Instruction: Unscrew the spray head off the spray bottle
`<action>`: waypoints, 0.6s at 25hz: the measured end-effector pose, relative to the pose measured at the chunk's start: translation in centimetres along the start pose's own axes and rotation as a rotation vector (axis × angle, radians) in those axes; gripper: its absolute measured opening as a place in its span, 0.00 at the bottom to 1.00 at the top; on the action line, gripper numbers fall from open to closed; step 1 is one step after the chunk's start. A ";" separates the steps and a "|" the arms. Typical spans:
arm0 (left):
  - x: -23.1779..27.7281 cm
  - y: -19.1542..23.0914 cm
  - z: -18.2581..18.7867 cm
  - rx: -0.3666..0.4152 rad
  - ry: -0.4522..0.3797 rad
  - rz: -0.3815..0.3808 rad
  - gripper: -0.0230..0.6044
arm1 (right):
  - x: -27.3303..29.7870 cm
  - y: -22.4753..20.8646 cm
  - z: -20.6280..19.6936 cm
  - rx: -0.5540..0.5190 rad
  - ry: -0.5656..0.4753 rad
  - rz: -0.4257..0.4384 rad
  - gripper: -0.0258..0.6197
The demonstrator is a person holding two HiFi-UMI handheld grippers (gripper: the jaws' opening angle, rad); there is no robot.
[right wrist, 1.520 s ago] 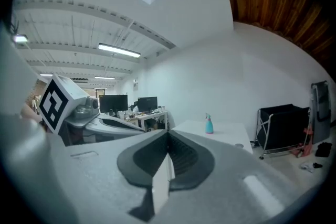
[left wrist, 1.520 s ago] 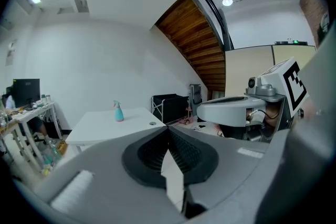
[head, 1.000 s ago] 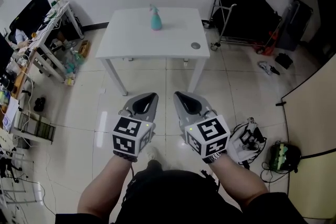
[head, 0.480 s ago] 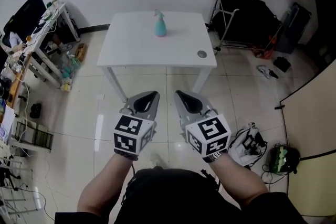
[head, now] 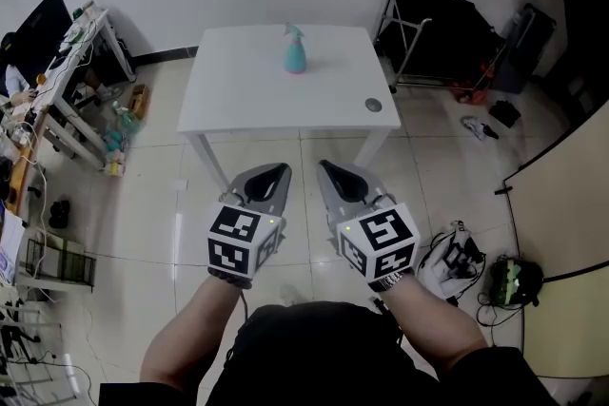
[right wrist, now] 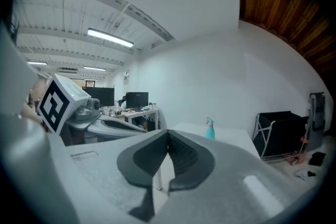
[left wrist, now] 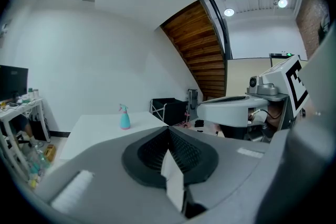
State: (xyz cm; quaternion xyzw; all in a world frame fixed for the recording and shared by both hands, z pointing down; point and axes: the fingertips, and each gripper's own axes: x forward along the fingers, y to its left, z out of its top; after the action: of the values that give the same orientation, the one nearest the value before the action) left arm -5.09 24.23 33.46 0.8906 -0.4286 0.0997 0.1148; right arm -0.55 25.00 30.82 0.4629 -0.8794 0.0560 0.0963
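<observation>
A teal spray bottle [head: 296,52] with a pink-trimmed spray head stands upright near the far edge of a white table [head: 257,95]. It also shows small and distant as the spray bottle [left wrist: 124,118] in the left gripper view and the spray bottle [right wrist: 210,129] in the right gripper view. My left gripper [head: 276,174] and right gripper [head: 325,169] hang side by side over the floor, well short of the table. Both are shut with nothing between their jaws.
A cluttered desk with monitors [head: 48,81] runs along the left wall. A black folding cart [head: 438,29] stands right of the table. A small round disc [head: 373,106] lies at the table's front right corner. Bags and cables [head: 461,257] lie on the tiled floor at right.
The table and bottle have shifted slightly rightward and nearer in the head view as the person steps forward. Both grippers keep their pose and stay shut.
</observation>
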 end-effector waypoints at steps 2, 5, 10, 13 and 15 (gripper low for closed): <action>0.0 0.6 0.2 -0.001 -0.002 -0.003 0.06 | 0.6 0.3 0.1 -0.001 0.005 -0.001 0.02; -0.1 1.2 0.5 0.002 -0.009 -0.006 0.06 | 1.2 0.5 0.4 -0.006 0.004 -0.002 0.02; 0.0 2.2 0.6 -0.001 -0.014 0.003 0.06 | 2.2 0.5 0.7 -0.014 0.001 0.005 0.02; 0.5 2.6 0.6 0.001 -0.014 0.010 0.06 | 2.8 0.2 0.7 -0.016 -0.002 0.014 0.02; 0.9 3.0 0.8 0.001 -0.015 0.019 0.06 | 3.4 -0.1 0.8 -0.019 -0.006 0.022 0.02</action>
State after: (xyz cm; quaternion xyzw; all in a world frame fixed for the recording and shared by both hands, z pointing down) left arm -6.83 21.49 33.33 0.8874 -0.4377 0.0943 0.1101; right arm -2.43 22.05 30.76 0.4524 -0.8853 0.0474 0.0972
